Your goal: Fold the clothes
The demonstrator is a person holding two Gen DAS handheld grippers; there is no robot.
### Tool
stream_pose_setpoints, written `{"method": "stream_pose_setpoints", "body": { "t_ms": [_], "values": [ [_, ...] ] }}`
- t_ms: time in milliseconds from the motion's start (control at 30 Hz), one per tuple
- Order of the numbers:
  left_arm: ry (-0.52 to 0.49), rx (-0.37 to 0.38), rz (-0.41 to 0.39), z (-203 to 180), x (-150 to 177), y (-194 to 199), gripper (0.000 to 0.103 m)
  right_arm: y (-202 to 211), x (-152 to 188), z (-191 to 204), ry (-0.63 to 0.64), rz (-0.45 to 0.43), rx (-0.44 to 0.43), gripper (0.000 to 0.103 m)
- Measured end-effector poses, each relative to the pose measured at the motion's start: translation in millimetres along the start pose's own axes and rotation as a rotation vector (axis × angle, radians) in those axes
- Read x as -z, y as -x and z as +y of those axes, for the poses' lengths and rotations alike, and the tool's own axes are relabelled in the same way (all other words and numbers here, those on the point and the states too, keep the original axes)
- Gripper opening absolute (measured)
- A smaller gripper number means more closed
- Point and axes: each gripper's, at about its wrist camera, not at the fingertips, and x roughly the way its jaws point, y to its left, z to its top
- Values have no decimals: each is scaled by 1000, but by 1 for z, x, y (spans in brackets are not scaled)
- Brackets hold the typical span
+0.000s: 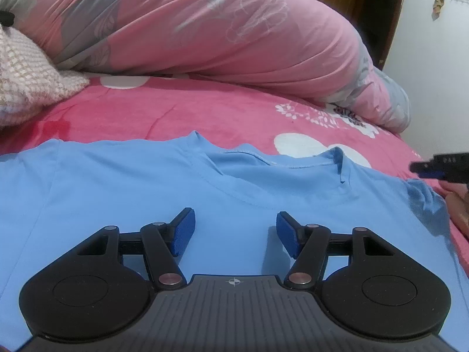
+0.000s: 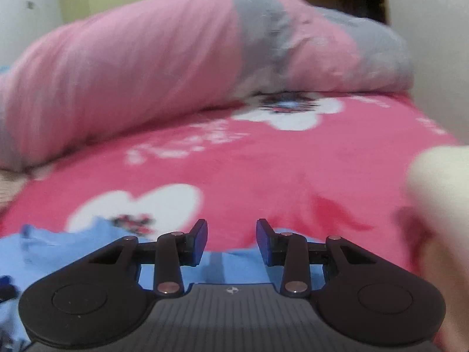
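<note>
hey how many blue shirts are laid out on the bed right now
1. A single light blue t-shirt lies flat on the pink flowered bedsheet, under the left gripper. Nothing shows another, though the quilt could hide one.

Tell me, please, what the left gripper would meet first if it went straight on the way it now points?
Most likely the blue shirt: the left gripper, open and empty, tilts down over it, so it should touch the chest below the collar. Depth is unclear; a shallower line would reach the pink bedsheet beyond.
</note>
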Motion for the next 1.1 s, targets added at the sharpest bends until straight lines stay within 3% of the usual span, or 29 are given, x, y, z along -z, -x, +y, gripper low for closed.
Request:
{"method": "stream_pose_setpoints", "body": {
  "t_ms": [133,267,400,567,733,800,867,1000,1100],
  "values": [
    [2,3,-3,1,0,0,62,13,11,-30,-105,8,65,49],
    [-24,-9,-26,-5,-2,6,62,10,26,-52,-197,56,91,49],
    [-113,16,-58,-28,-8,22,62,8,38,-70,-325,33,52,49],
    [-224,86,-17,-76,-17,21,62,27,54,-88,-508,-49,-25,49],
    [-275,157,15,-124,-11,1,58,21,54,-98,-538,-14,-151,49],
    [-290,168,30,-142,-4,-9,52,12,53,-93,-486,18,-168,42],
    [-296,177,41,-153,2,-17,45,11,56,-89,-456,10,-149,9],
    [-268,148,69,-155,16,-32,35,22,65,-91,-454,-64,-100,4],
    [-178,154,86,-138,21,-37,33,44,61,-81,-378,-159,-86,4]
  ]
}}
